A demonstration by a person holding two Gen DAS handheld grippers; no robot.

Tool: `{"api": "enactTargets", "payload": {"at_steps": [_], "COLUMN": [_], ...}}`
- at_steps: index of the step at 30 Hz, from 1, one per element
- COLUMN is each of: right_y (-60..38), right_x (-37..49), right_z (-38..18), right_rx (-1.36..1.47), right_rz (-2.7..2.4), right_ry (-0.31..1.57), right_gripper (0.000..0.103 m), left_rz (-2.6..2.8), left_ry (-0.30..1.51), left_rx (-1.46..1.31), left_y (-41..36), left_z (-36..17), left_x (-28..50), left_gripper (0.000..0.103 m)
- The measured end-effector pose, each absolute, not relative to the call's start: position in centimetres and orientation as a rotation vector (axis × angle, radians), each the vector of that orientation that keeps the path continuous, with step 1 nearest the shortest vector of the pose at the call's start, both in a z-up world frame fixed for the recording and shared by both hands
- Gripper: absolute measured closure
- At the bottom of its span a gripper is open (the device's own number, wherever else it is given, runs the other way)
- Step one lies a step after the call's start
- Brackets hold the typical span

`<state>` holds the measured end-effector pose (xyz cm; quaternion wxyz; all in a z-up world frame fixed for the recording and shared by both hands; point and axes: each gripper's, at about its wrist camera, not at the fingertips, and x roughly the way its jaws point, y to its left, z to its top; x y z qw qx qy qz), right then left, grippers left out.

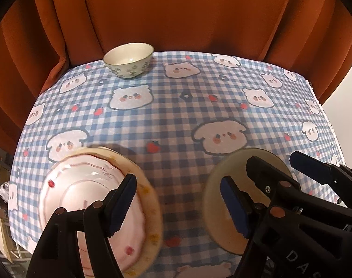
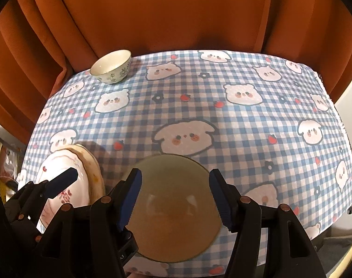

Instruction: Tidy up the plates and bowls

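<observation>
Left wrist view: the left gripper (image 1: pixel 177 202) is seen from above, jaws spread wide, nothing between the pads. Its left finger (image 1: pixel 122 202) overlaps a white bowl with pink and red markings (image 1: pixel 83 192). That bowl sits inside a tan plate (image 1: pixel 150 199) near the front left of the checked tablecloth (image 1: pixel 176 115). The right finger (image 1: pixel 234 206) overlaps a plain olive-tan plate (image 1: pixel 213 199), lying flat toward the front right. No pad is seen pressing on either dish. The right gripper (image 1: pixel 272 159) enters from the lower right, above the olive-tan plate, its jaws parted. A small cream bowl with a green leaf pattern (image 1: pixel 128 60) stands upright at the far left edge of the cloth, well apart from both grippers. An orange curtain (image 1: pixel 176 16) hangs behind the table.

Right wrist view: the right gripper (image 2: pixel 174 198) is recorded with jaws spread, one finger on either side of the olive-tan plate (image 2: pixel 173 208). The plate lies flat on the tablecloth (image 2: pixel 222 115) below the fingers and is not pinched. One finger of the left gripper (image 2: pixel 62 181) shows at lower left, over the pink-marked bowl (image 2: pixel 60 169) in its tan plate (image 2: pixel 93 166); its second finger is not seen here. The leaf-pattern bowl (image 2: pixel 112 66) stands at the far left edge, before the curtain (image 2: pixel 164 11).
</observation>
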<state>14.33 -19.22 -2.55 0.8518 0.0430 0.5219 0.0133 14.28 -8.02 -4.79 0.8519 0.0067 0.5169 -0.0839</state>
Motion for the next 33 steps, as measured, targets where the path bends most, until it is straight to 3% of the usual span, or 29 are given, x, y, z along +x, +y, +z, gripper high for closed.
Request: {"api": "enactTargets", "payload": {"at_steps": [15, 19, 33], "right_y": [-10.8, -9.1, -7.7], "right_x": [18.8, 20.4, 28.8], "right_z": [-0.8, -0.7, -2.0], "right_rx": [0.131, 0.112, 0.089], "right_rz": [0.003, -0.007, 0.006], "right_ry": [1.052, 1.043, 1.056], "right_gripper": [0.036, 0.030, 0.029], "left_rz": [-0.186, -0.182, -0.106], "left_ry": [1.060, 1.046, 1.059], "left_rx": [-0.001, 0.025, 0.007], "left_y": [0.4, 1.4, 1.7], "left_z": [-3.2, -3.1, -4.6], "left_x": [19.4, 21.1, 29.1], "left_gripper": [0.026, 0.026, 0.027]}}
